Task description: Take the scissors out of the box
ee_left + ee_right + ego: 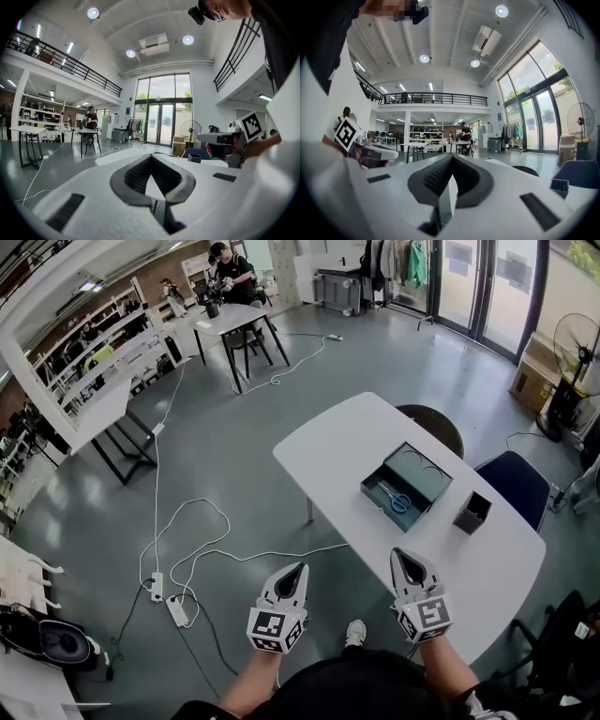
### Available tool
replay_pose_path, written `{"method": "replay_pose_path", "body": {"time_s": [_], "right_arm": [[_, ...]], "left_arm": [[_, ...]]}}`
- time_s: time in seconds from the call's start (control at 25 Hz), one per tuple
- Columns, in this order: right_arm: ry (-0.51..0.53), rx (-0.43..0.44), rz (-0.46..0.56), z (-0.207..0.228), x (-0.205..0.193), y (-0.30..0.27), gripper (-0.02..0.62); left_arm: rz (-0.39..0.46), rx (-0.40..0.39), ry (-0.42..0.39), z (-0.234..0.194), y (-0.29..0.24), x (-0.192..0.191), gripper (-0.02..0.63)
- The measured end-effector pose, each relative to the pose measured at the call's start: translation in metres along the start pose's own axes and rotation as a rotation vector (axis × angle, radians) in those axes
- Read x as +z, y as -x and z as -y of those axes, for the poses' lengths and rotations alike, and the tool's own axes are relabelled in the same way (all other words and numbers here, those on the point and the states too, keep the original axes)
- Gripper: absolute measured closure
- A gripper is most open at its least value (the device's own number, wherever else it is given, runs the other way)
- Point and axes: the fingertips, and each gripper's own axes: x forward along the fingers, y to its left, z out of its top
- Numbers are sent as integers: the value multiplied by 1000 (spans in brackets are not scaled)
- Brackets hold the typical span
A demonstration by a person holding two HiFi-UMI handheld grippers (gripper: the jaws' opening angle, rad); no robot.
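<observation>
Both grippers hover nearest, the left gripper (297,569) over the floor just off the white tabletop (473,568), the right gripper (402,555) above its near edge. Each has its jaws pressed together on nothing. Blue-handled scissors (396,498) lie inside the open dark-teal box (424,482) farther along, with a small black container (472,513) beside it.

The left forearm (251,682) and the right forearm (448,667) reach forward side by side from the bottom of the head view. The left gripper (297,570) and the right gripper (402,557) point ahead, roughly level and a little apart. On each, the 2 fingers (133,177) meet at their tips, closed on nothing.
</observation>
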Motion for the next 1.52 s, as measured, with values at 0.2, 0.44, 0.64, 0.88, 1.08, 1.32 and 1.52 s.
{"method": "replay_pose_path", "body": {"time_s": [0.2,0.44,0.64,0.88,1.08,1.32,1.52], "right_arm": [[-1,-2,1,33,-1,-14,589],[22,7,4,62,1,-23,589],[8,-17,-21,83,-13,-29,589],[-16,-64,-67,103,-24,-42,589],[-15,-130,-86,123,-22,-61,589],[-7,-252,-35,149,1,-91,589],[-5,-328,-63,162,4,-127,589]], "left_arm": [[-3,5,-18,0,-33,6,598],[-7,-11,-21,11,-62,9,598],[-22,-51,-26,19,-88,1,598],[-39,-117,-26,16,-128,1,598],[-29,-194,-45,4,-174,17,598],[-35,-301,-59,-14,-233,33,598],[-48,-398,-63,-36,-279,42,598]]}}
